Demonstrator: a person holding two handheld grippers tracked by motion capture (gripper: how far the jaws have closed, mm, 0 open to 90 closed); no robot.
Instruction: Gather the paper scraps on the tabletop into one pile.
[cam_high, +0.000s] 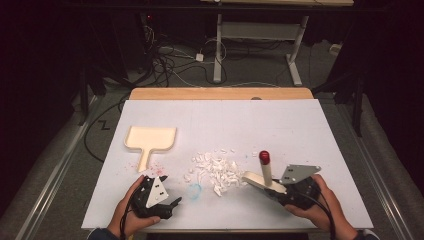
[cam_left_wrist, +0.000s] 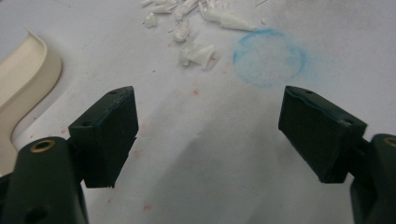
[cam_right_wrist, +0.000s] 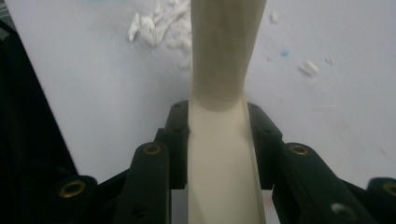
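Landmark = pile of white scraps (cam_high: 216, 169) in the middle of the white counter (cam_high: 280, 125).

Right hand-held gripper (cam_high: 280, 192) sits just right of the pile, at the counter's near edge. Jaws pinched on the cream brush (cam_high: 260, 182); in the right gripper view the brush (cam_right_wrist: 223, 140) runs up between both black jaws, pads tight on its flat sides, w/ scraps (cam_right_wrist: 156, 25) beyond it. Brush head lies just beside the pile's right edge, low on the counter. Handle w/ red cap (cam_high: 264, 157) stands up right of the pile. Grey plate (cam_high: 298, 173) on top of the gripper.

Left hand-held gripper (cam_high: 172, 204) rests left of the pile and nearer the person, on the counter. Jaws spread wide, nothing between them; the left gripper view shows bare counter (cam_left_wrist: 205, 154) in the gap. Blue chalky ring (cam_left_wrist: 269, 58) lies between that gripper and the pile; a few scraps (cam_left_wrist: 198, 53) just beside the ring.

Cream dustpan (cam_high: 150, 140) lies flat, well left of the pile and a bit further back, handle toward the person. Dustpan edge (cam_left_wrist: 28, 74) also at the left in the left gripper view. Faint red specks (cam_high: 155, 167) between dustpan handle and pile.
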